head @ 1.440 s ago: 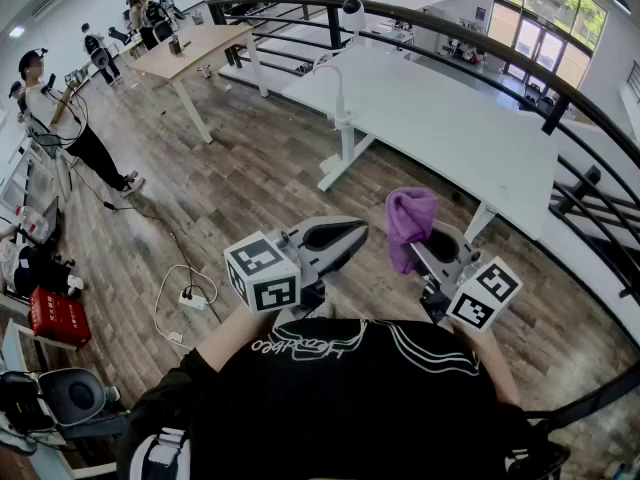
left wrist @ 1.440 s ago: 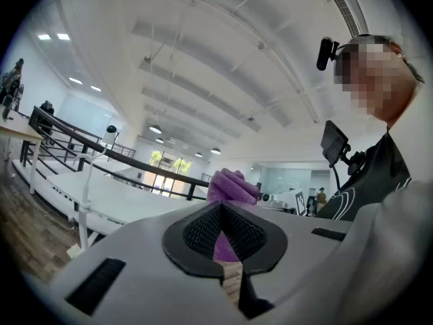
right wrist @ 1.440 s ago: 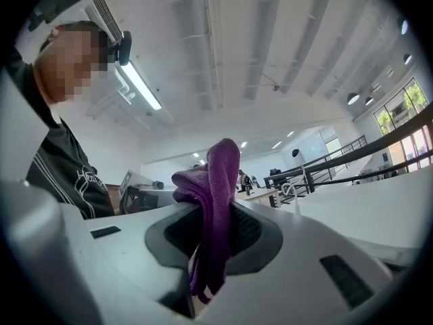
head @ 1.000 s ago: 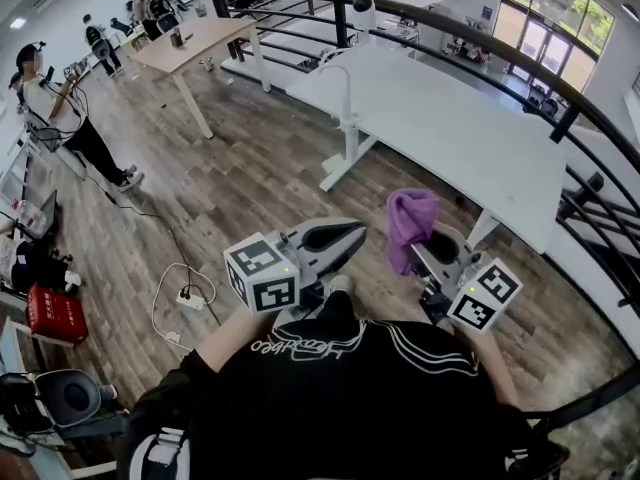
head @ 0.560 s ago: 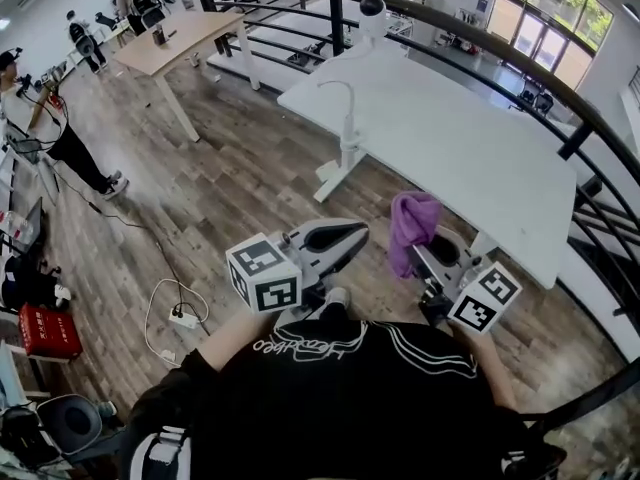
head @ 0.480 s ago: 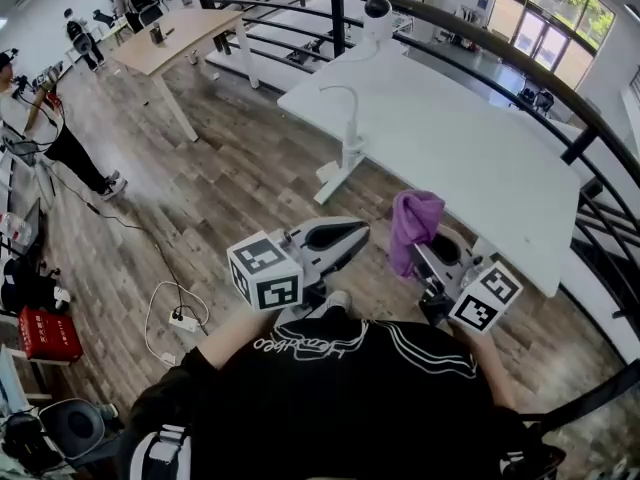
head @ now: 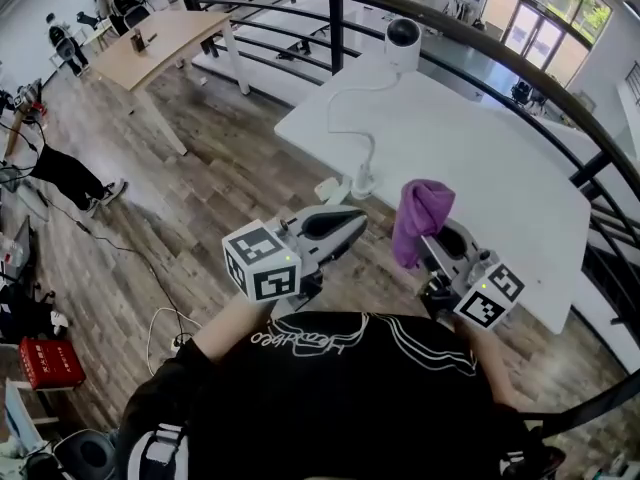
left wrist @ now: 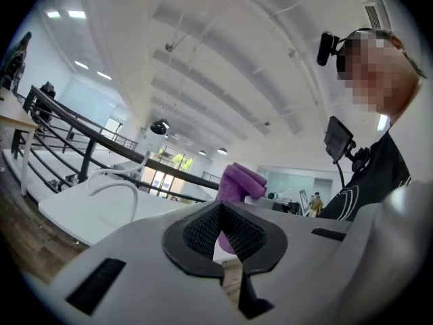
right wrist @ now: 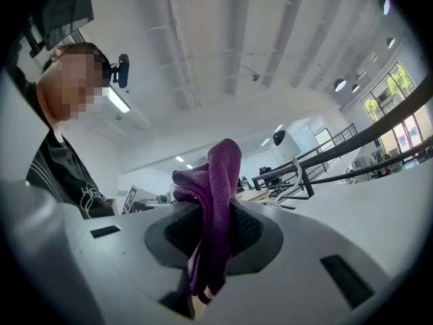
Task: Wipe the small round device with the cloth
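Observation:
A small round white device [head: 403, 38] with a dark lens sits atop a curved white gooseneck stalk [head: 345, 98] clamped at the near edge of a white table [head: 470, 158]. It shows too in the left gripper view as a dark round device [left wrist: 160, 127] and in the right gripper view as a small device [right wrist: 279, 138]. My right gripper [head: 437, 236] is shut on a purple cloth [head: 420, 218], which hangs folded between its jaws [right wrist: 215, 208]. My left gripper [head: 352, 218] is shut with nothing in it, left of the cloth [left wrist: 241, 181]. Both grippers are held just short of the table's near edge.
A black curved railing [head: 480, 43] runs behind the white table. A wooden table [head: 150, 43] stands at far left, with people [head: 60, 38] beyond it. Cables and a power strip lie on the wood floor [head: 165, 323]. A red box [head: 45, 363] sits at lower left.
The white table and the round device have come much nearer and larger in the head view. Both grippers keep their pose, the cloth still held in the right one.

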